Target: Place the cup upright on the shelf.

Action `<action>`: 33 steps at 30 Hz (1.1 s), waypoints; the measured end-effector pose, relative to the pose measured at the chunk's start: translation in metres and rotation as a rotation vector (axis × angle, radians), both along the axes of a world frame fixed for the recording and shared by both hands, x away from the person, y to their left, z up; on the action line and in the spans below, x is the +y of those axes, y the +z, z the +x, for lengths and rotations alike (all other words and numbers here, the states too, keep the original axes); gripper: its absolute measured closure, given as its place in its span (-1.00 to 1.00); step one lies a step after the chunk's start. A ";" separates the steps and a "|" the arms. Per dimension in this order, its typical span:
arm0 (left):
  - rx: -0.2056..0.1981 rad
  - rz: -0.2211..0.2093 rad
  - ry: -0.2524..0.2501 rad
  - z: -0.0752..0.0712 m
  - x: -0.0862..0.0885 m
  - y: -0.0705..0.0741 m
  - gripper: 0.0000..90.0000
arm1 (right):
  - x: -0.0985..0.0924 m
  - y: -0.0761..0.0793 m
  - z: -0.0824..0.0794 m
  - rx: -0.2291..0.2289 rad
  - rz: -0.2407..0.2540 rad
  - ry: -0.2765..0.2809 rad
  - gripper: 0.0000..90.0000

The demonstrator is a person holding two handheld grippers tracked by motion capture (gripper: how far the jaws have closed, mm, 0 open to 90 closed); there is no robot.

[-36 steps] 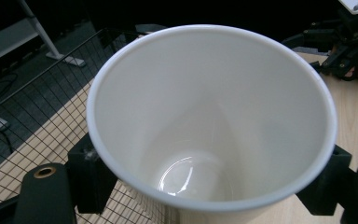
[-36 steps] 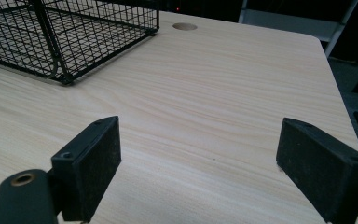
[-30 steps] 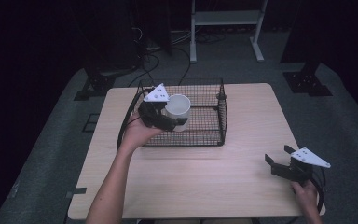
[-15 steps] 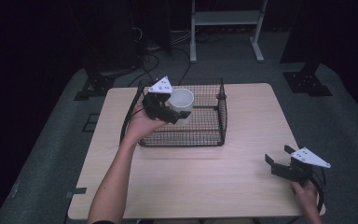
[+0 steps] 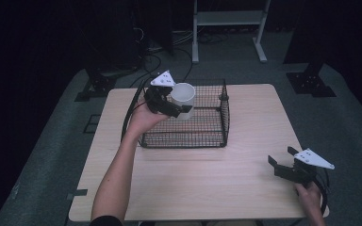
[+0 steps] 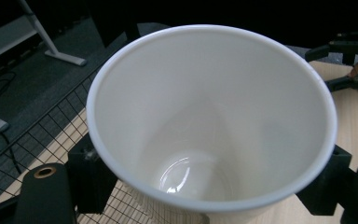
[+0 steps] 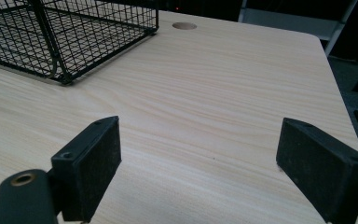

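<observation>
A white paper cup point(image 5: 183, 98) hangs over the back left part of the black wire basket point(image 5: 202, 140), tilted, with my left gripper point(image 5: 181, 107) shut on its wall. In the left gripper view the cup point(image 6: 214, 121) is seen from above, empty, with black jaws pressing on both its sides. My right gripper point(image 5: 283, 162) rests low at the table's front right corner, held by a hand, jaws wide open. Between its pads point(image 7: 88, 163) lies bare wood.
The wire basket point(image 7: 51, 32) stands in the middle back of the light wooden table point(image 5: 245, 188). A round cable hole point(image 7: 184, 25) sits near the table's far edge. Dark floor, cables and a metal frame stand point(image 5: 226, 28) lie behind the table.
My left gripper has carried the cup up and toward the back of the basket. The right gripper has stayed in place.
</observation>
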State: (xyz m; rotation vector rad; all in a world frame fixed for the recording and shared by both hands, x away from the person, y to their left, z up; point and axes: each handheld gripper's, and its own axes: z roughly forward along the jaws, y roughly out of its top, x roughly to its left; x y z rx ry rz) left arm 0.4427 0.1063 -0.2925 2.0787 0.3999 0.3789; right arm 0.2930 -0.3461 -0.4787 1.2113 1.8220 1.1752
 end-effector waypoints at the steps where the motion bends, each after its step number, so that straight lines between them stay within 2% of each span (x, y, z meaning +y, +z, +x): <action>1: 0.000 0.000 0.004 0.000 0.000 0.000 -0.54 | 0.000 0.000 0.000 -0.001 -0.001 0.001 -0.71; 6: 0.004 0.022 0.013 0.005 -0.001 -0.003 -0.53 | 0.000 0.000 0.000 -0.002 -0.002 0.003 -0.71; 21: 0.020 0.042 0.026 0.026 -0.007 -0.004 -0.53 | 0.000 0.000 0.000 -0.002 0.000 0.005 -0.71; 27: 0.033 0.054 0.039 0.036 -0.008 -0.013 -0.53 | 0.000 0.000 0.000 -0.003 0.000 0.007 -0.71; 33: 0.071 0.075 0.047 0.046 -0.012 -0.026 -0.54 | 0.000 0.000 0.000 -0.001 0.002 0.008 -0.71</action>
